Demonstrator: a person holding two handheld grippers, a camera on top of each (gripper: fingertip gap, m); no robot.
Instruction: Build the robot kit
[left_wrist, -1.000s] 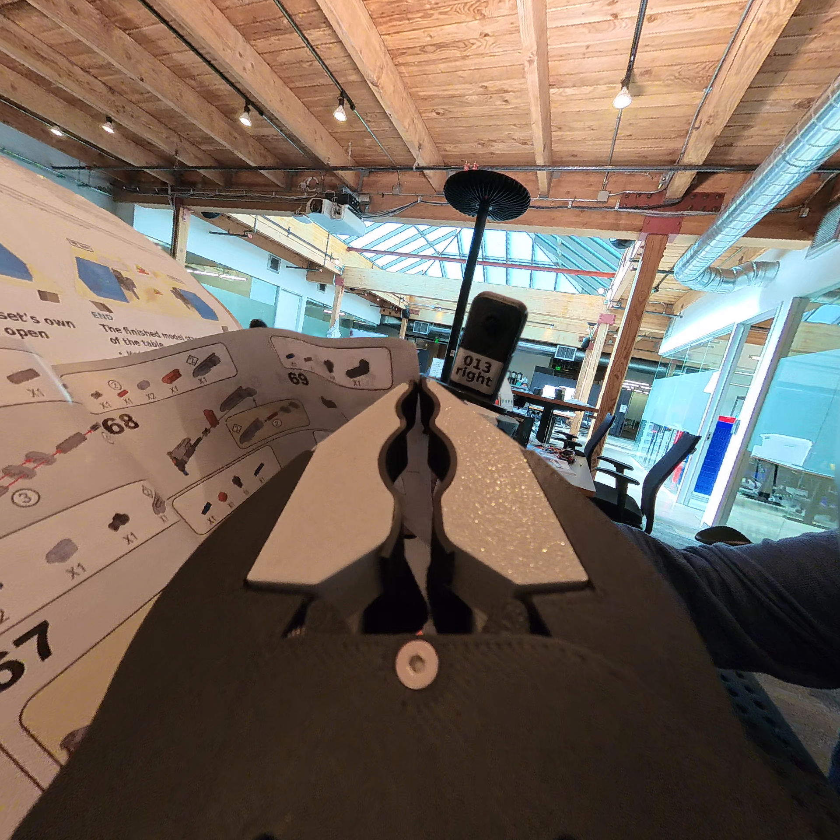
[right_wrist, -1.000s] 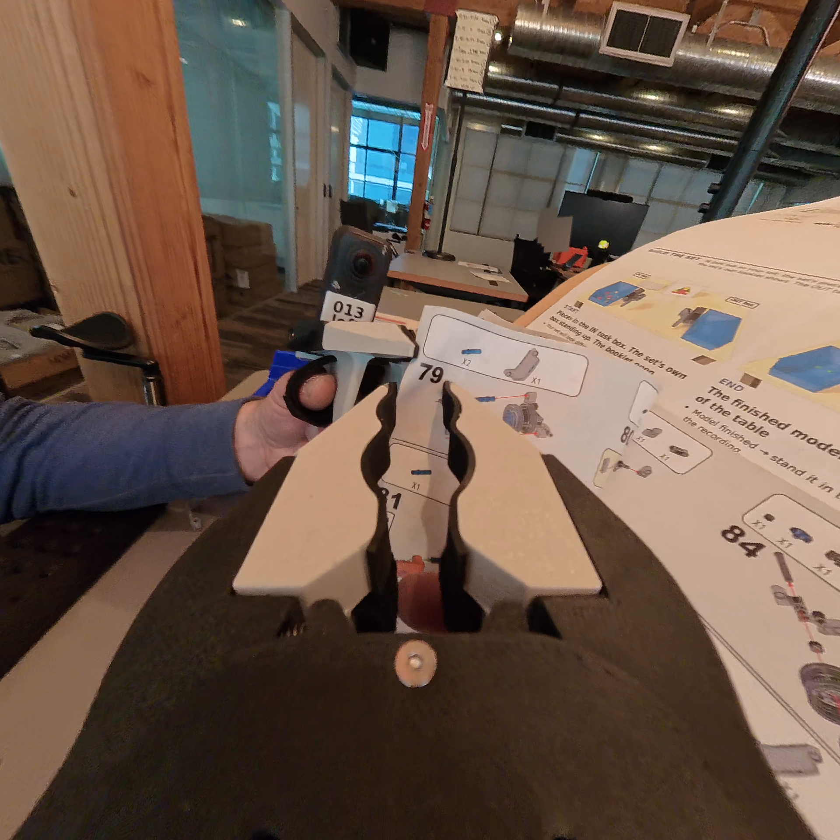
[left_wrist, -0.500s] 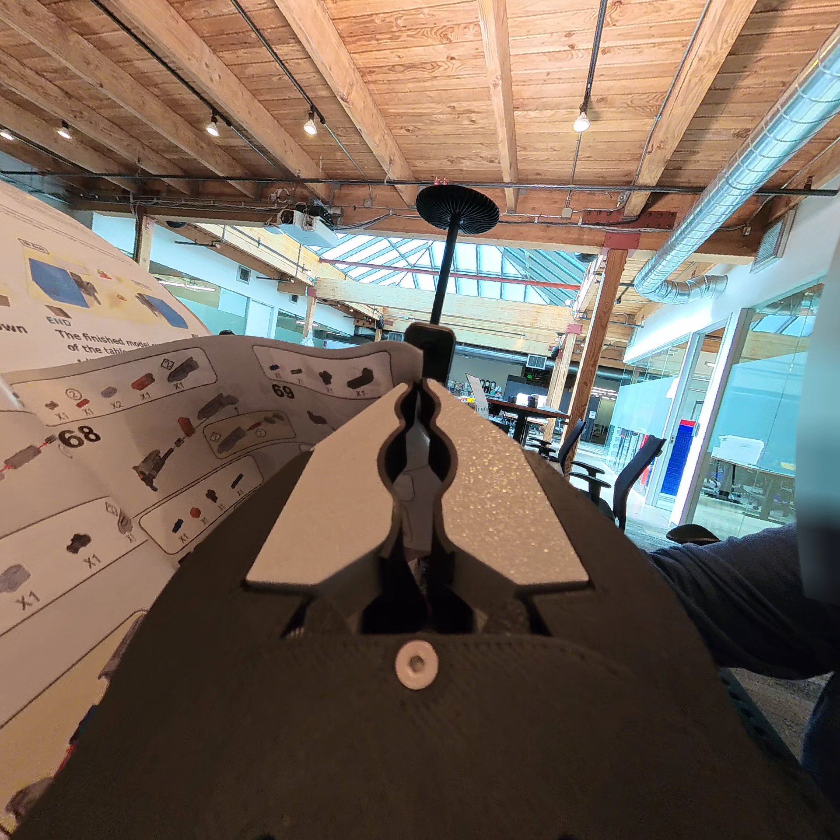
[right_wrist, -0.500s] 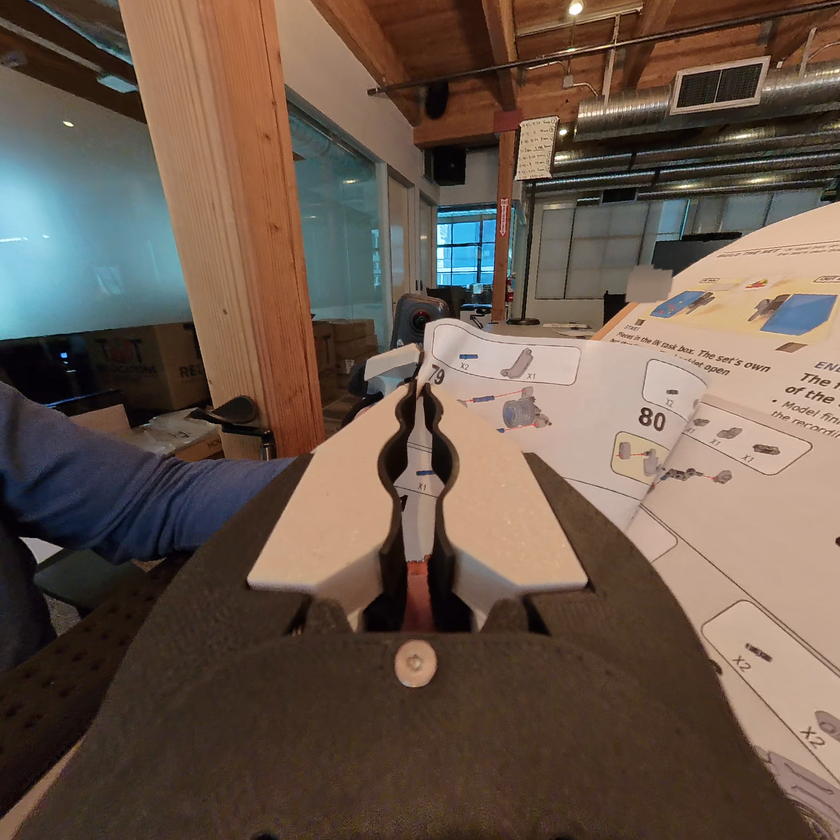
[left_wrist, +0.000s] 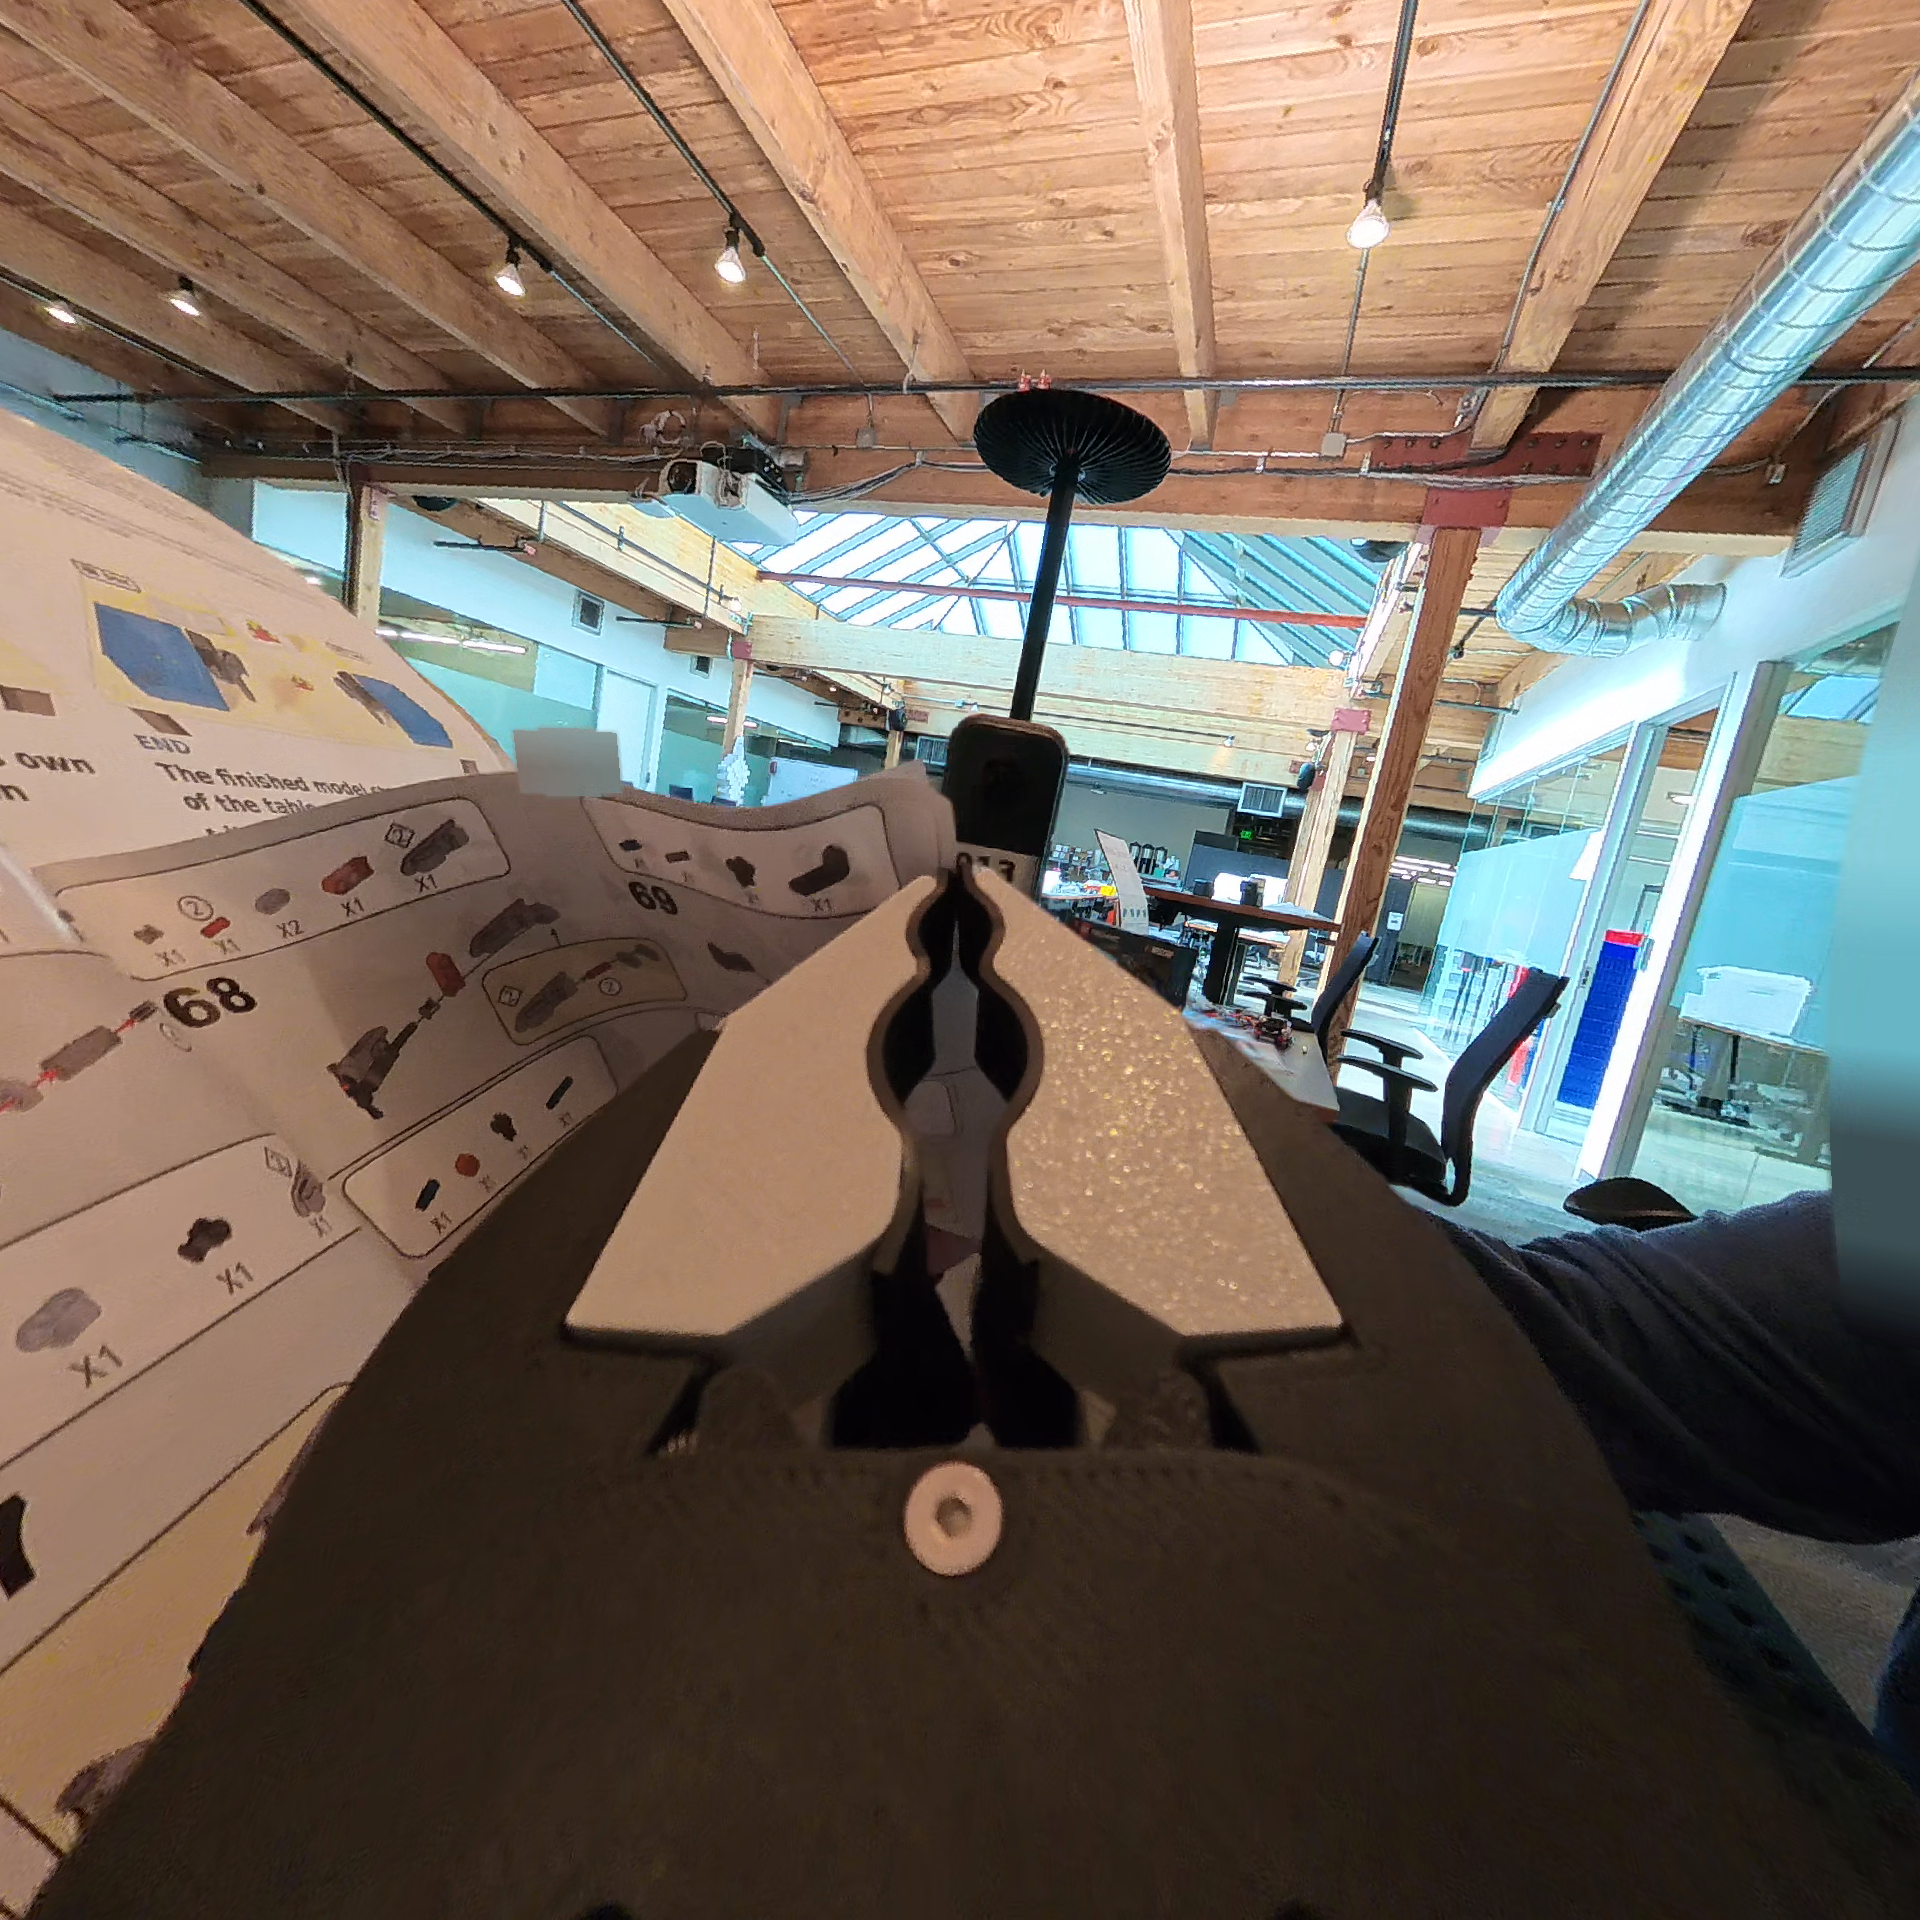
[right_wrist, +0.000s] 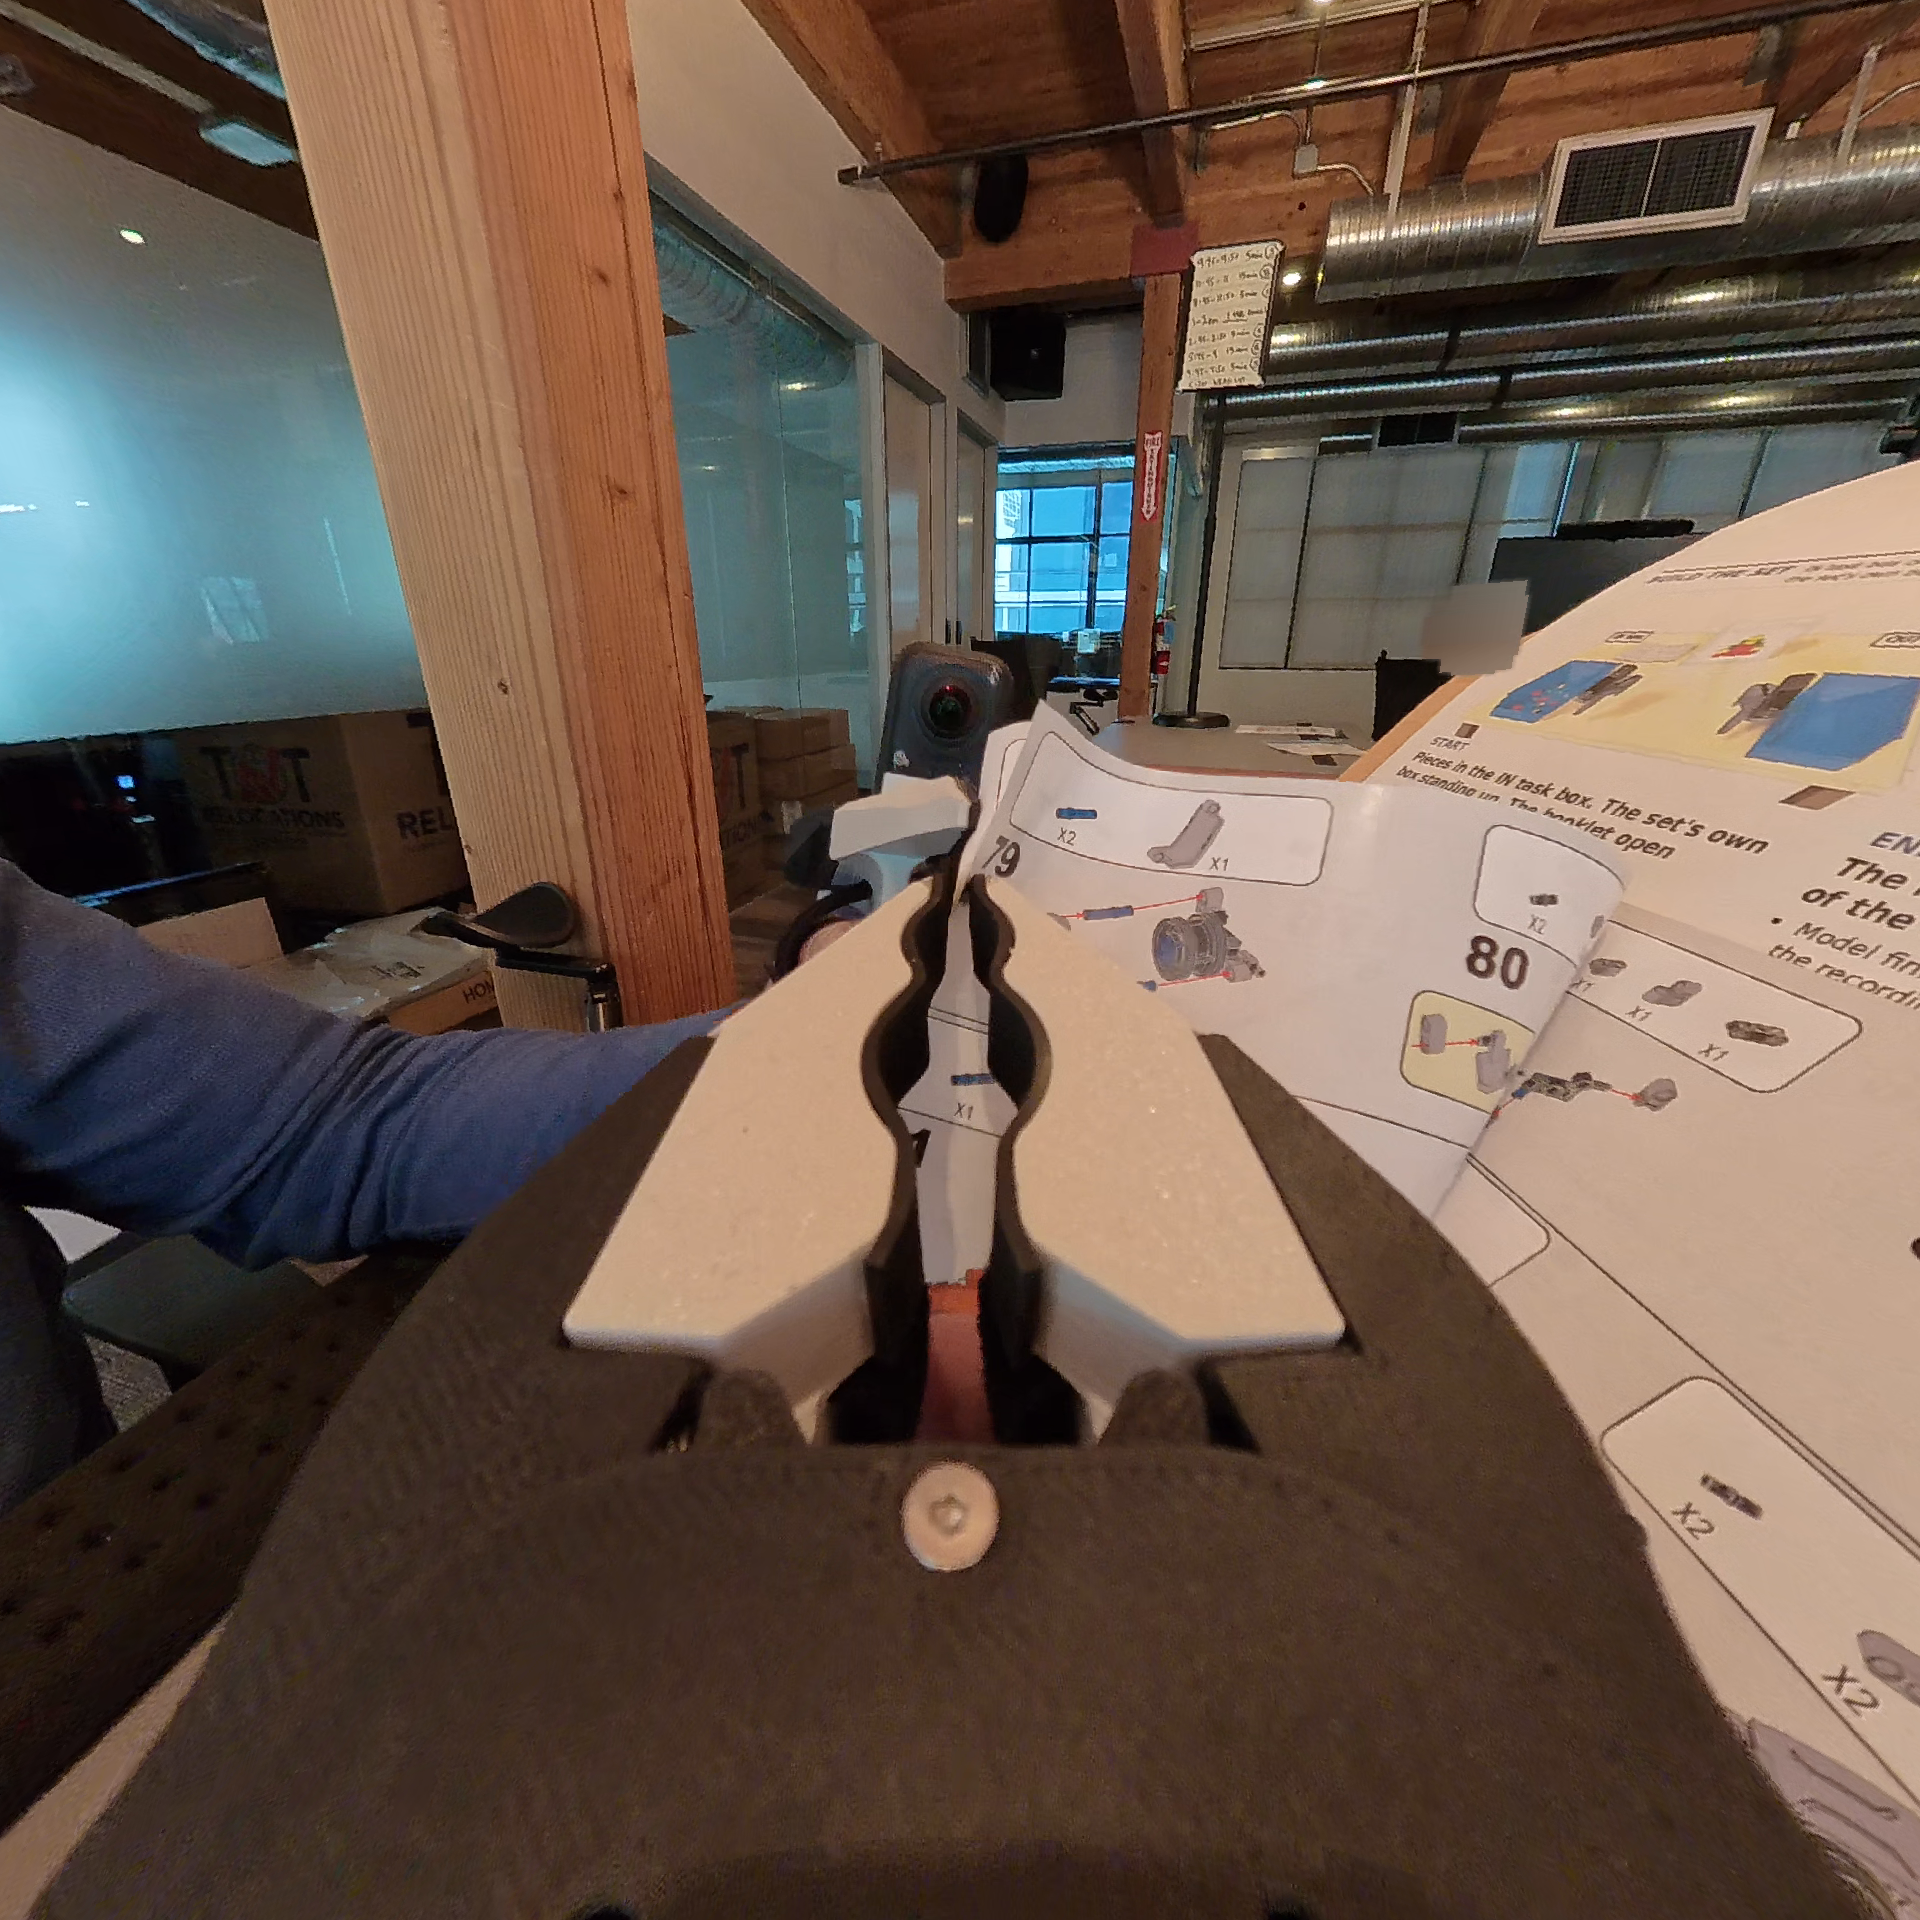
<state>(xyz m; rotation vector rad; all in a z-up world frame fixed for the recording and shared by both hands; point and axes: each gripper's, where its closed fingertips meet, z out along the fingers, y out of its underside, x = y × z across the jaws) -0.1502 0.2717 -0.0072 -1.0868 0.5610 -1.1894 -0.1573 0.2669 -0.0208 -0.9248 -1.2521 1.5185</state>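
1. The left gripper had its two pale fingers drawn together until the tips all but met, pinching the edge of a page of an instruction booklet.
2. White paper showed in the wavy gap between those fingers, and the printed page spread away to the left of the tool, curled upward.
3. A larger printed sheet with blue and yellow pictures stood behind the booklet at the far left.
4. The right gripper was closed just as narrowly, its fingertips nearly touching, with a booklet page caught between them; paper ran down the slot between the fingers.
5. That page bowed out to the right of the tool and overlapped the big sheet lying beyond it.
6. In the right wrist view, the other gripper sat just past the fingertips, at the far edge of the same booklet, with its camera above it.
7. A blue sleeve reached in from the left toward that tool.
8. A wooden post rose behind the sleeve, with cardboard boxes beside it.
9. In the left wrist view, a black camera stood just beyond the fingertips, and office chairs stood farther off to the right.
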